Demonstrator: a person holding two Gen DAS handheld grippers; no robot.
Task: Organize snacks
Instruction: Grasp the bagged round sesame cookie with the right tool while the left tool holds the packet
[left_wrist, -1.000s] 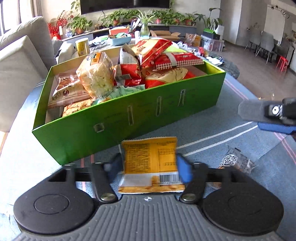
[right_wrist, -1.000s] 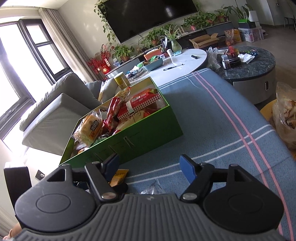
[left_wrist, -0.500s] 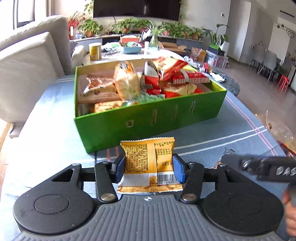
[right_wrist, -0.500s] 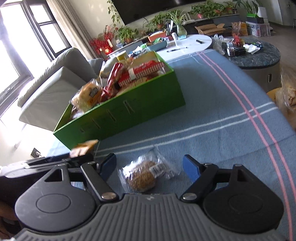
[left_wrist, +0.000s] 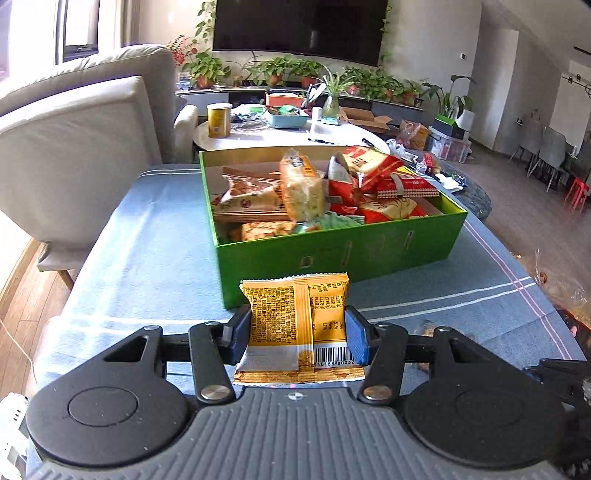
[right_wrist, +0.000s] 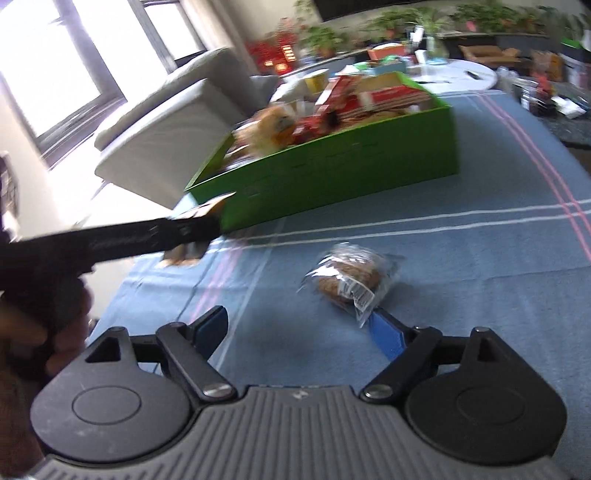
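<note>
My left gripper (left_wrist: 297, 334) is shut on an orange snack packet (left_wrist: 295, 321) and holds it above the blue cloth, in front of the green box (left_wrist: 332, 254) that is filled with several snack bags. In the right wrist view my right gripper (right_wrist: 299, 330) is open and empty, low over the cloth. A clear-wrapped brown cookie pack (right_wrist: 349, 280) lies on the cloth just ahead of its right finger. The left gripper with the packet (right_wrist: 207, 210) shows at the left, near the green box (right_wrist: 332, 170).
A blue striped cloth (left_wrist: 155, 251) covers the table. A grey sofa (left_wrist: 81, 136) stands to the left. A white round table (left_wrist: 277, 134) with clutter lies behind the box. A plastic bag (left_wrist: 561, 288) sits at the right edge.
My left gripper closed on the orange packet and lifted it back from the box. My right gripper dropped low and moved toward the cookie pack, which now lies ahead of its right finger.
</note>
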